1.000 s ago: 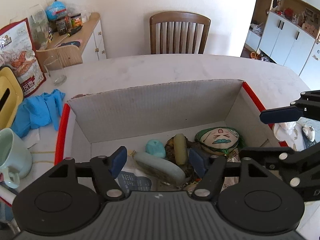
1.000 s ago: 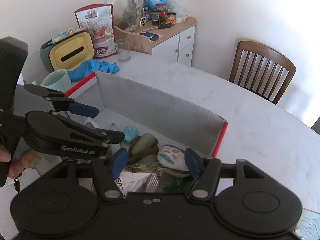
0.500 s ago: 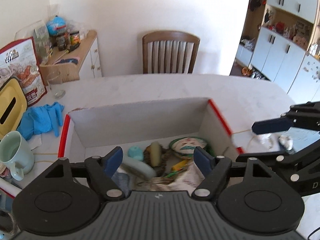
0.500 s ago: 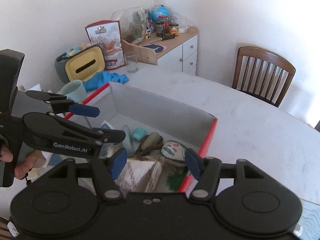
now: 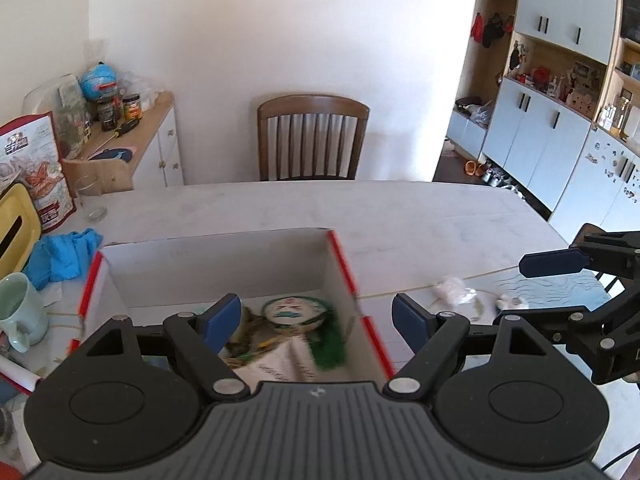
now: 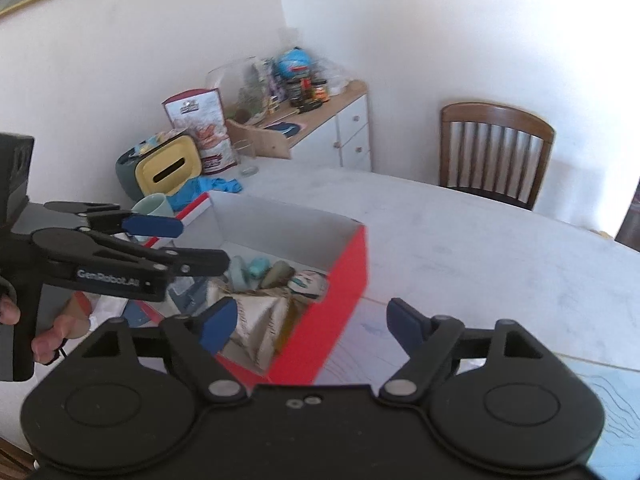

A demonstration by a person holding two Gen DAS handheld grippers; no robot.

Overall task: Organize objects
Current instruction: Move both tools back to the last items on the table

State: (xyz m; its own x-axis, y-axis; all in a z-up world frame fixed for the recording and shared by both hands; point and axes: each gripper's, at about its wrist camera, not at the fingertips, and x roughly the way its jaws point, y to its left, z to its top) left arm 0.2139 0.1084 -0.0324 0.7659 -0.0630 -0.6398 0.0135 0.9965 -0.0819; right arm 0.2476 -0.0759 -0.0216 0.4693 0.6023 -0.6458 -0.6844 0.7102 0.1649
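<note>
A cardboard box (image 5: pixel 216 268), white inside and red outside (image 6: pixel 344 280), stands on the marble table. In it lie a round green-edged face pouch (image 5: pixel 294 310), a crumpled paper bag (image 6: pixel 256 320), a teal piece (image 6: pixel 258 266) and several other small items. My left gripper (image 5: pixel 316 320) hovers above the box's near right corner, jaws opening, nothing between them. My right gripper (image 6: pixel 311 322) hangs over the box's red side, jaws also opening and empty. The left gripper (image 6: pixel 152 226) shows at the left of the right wrist view, held by a hand.
Left of the box are a pale green mug (image 5: pixel 18 312), blue gloves (image 5: pixel 60 256), a yellow tissue holder (image 5: pixel 14 224), a snack bag (image 5: pixel 36 168) and a glass (image 5: pixel 90 196). A wooden chair (image 5: pixel 312 140) stands behind the table. A crumpled white wrapper (image 5: pixel 452 294) lies right of the box.
Both grippers have drawn back and up from inside the box, which now sits lower and smaller in both views. Both pairs of jaws stand wider, the right much more.
</note>
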